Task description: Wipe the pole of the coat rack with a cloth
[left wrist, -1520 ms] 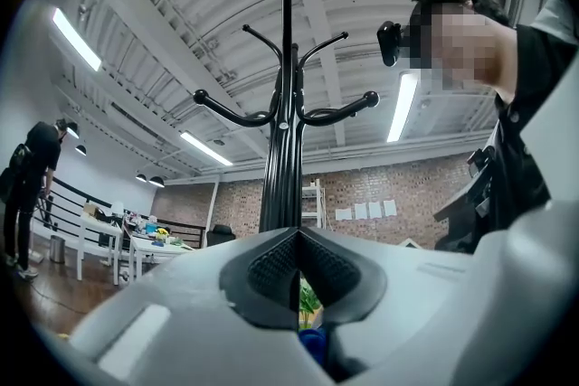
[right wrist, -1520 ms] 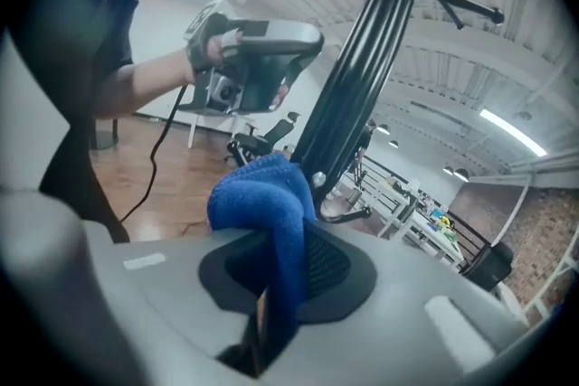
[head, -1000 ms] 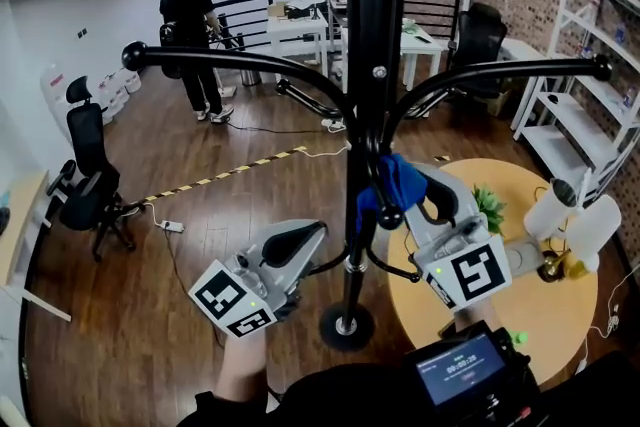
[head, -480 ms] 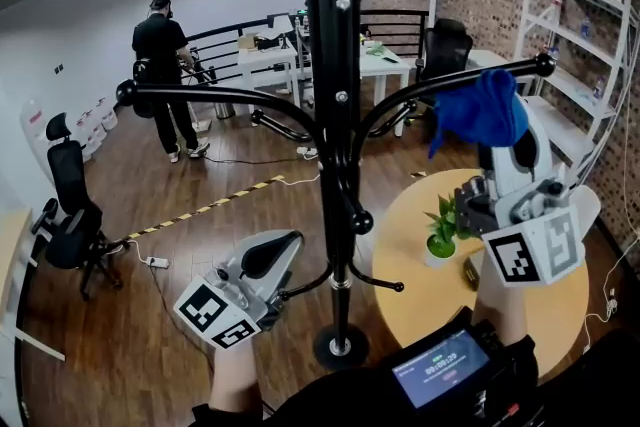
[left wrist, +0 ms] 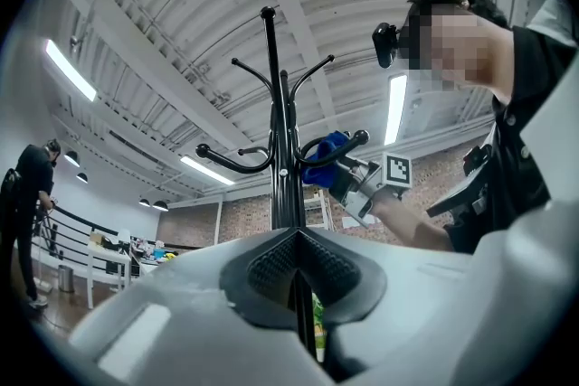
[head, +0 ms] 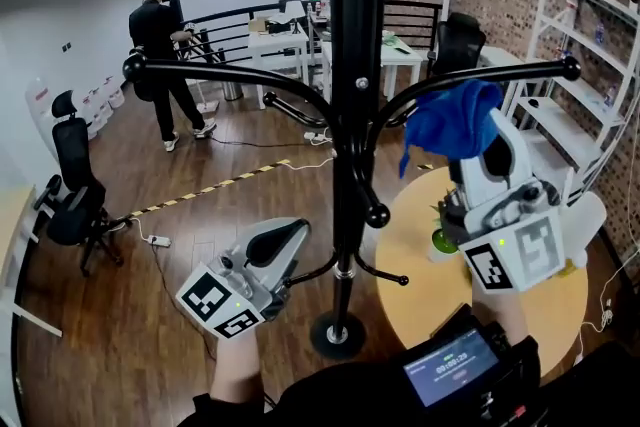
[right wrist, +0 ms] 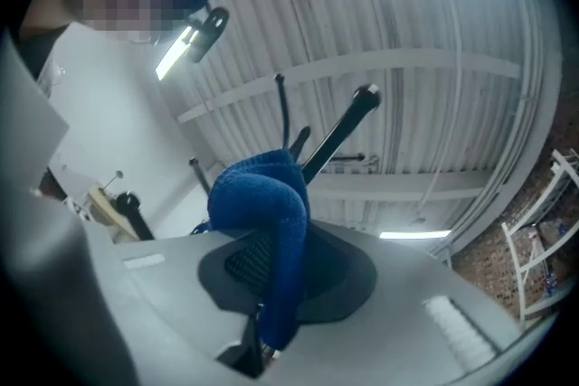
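The right gripper (head: 468,157) has its fingers clamped on the blue cloth (head: 448,120), which is bunched above them, beside the coat rack pole (head: 357,65). The left gripper (head: 298,237) has its fingers closed on a low hook (head: 312,271).

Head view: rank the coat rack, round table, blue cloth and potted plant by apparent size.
1. coat rack
2. round table
3. blue cloth, though its nearness to the camera inflates it
4. potted plant
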Action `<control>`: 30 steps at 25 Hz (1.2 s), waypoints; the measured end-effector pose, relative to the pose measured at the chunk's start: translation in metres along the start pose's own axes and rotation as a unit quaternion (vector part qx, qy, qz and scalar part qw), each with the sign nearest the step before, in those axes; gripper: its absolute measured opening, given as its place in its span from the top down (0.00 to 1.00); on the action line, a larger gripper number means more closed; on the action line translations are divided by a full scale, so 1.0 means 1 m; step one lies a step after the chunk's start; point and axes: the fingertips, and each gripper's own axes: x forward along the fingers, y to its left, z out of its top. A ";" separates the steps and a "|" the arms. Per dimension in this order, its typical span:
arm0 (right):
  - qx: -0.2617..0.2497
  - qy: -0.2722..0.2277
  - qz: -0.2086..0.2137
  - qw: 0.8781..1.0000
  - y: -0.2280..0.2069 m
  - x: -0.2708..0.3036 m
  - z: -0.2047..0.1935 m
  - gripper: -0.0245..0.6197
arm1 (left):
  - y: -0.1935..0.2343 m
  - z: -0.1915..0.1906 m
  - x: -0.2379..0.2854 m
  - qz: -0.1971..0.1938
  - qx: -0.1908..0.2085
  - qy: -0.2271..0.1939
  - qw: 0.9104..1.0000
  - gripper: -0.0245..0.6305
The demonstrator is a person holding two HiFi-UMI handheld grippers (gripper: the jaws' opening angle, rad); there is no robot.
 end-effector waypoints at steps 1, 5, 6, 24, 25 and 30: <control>-0.001 0.020 0.022 1.000 0.016 0.007 -0.019 0.89 | 0.002 0.000 -0.002 0.007 0.000 0.002 1.000 0.96; 0.033 0.074 0.077 0.994 0.066 0.015 -0.082 0.89 | 0.002 0.002 -0.014 0.033 0.002 0.020 0.999 0.96; 0.040 0.080 0.083 0.993 0.071 0.010 -0.091 0.89 | 0.001 0.002 -0.015 0.038 0.003 0.023 0.999 0.96; 0.008 0.412 0.352 0.841 0.152 -0.193 -0.283 0.89 | -0.035 -0.022 0.036 0.052 0.008 0.082 0.995 0.96; 0.013 0.412 0.346 0.843 0.147 -0.196 -0.279 0.89 | -0.039 -0.019 0.039 0.044 0.014 0.082 0.996 0.96; 0.010 0.430 0.302 0.850 0.125 -0.208 -0.269 0.89 | -0.046 -0.014 0.051 0.001 0.019 0.069 0.997 0.96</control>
